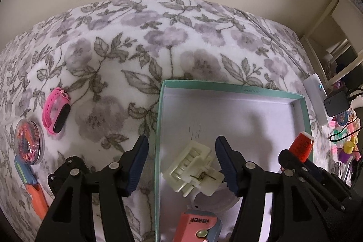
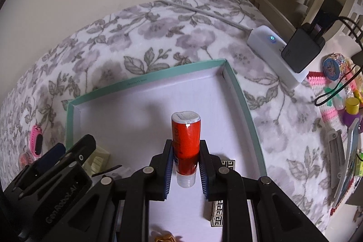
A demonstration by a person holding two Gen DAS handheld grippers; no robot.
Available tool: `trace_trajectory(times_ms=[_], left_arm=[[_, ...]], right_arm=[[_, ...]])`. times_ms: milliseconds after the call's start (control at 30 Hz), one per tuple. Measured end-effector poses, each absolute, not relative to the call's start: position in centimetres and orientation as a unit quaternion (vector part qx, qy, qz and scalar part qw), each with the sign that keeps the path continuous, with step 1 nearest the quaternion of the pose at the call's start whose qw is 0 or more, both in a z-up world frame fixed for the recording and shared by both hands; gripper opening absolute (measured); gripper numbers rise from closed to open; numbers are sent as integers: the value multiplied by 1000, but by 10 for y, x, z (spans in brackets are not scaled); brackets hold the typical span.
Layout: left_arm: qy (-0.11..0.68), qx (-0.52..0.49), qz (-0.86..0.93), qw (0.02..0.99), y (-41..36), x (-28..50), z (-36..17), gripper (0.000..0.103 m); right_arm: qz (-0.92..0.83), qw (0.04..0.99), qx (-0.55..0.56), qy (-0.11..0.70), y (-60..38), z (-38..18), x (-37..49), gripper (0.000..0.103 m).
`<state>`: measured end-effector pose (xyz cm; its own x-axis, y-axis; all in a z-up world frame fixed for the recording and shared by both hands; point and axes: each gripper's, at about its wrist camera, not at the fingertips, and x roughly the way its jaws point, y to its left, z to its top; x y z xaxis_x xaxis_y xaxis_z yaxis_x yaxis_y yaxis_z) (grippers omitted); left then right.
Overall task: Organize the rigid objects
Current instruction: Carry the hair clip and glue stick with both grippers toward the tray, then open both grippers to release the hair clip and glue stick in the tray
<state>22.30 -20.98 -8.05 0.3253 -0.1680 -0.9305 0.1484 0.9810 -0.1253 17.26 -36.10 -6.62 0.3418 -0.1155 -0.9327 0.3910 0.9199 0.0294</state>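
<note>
A shallow teal-rimmed box (image 1: 236,89) with a white floor lies on the floral blanket; it also shows in the right wrist view (image 2: 145,79). My right gripper (image 2: 185,168) is shut on a red tube (image 2: 186,140) and holds it over the box; the tube also shows in the left wrist view (image 1: 302,146). My left gripper (image 1: 181,162) is open over the box's left rim, above a cream hair clip (image 1: 192,168) that lies in the box. A pink tape measure (image 1: 197,228) lies in the box too.
On the blanket at the left lie a pink smart band (image 1: 56,113), a round clear case of small bits (image 1: 28,141) and an orange-and-blue cutter (image 1: 30,185). A white power strip (image 2: 274,53) with a black charger (image 2: 301,51) sits right of the box. A patterned metal piece (image 2: 226,165) lies in the box.
</note>
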Motion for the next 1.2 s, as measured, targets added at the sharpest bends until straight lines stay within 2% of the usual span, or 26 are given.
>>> trace_trajectory(times_ms=[33, 100, 467, 533, 567, 600, 800, 1133, 1200], left_arm=[[574, -12, -98, 813, -209, 223, -81, 78], [574, -19, -100, 813, -208, 224, -80, 83], [563, -22, -93, 821, -202, 224, -70, 83], [560, -28, -94, 823, -199, 224, -66, 83], [558, -29, -93, 824, -198, 224, -64, 83], [555, -31, -91, 827, -197, 224, -62, 84], [532, -33, -72, 843, -185, 226, -47, 84], [517, -38, -38, 854, -160, 232, -37, 84], [515, -42, -33, 855, -157, 232, -35, 84]], right_arm=[[-157, 809, 125, 553, -361, -67, 173, 23], [-158, 808, 126, 553, -362, -67, 173, 23], [-169, 817, 118, 539, -364, -50, 171, 25], [-170, 827, 115, 524, -364, -41, 170, 38], [-171, 832, 114, 515, -363, -35, 169, 56], [-172, 837, 113, 507, -363, -31, 168, 64], [-168, 861, 122, 464, -363, -10, 165, 71], [-167, 873, 125, 441, -365, -3, 164, 80], [-164, 874, 124, 440, -364, -2, 164, 85]])
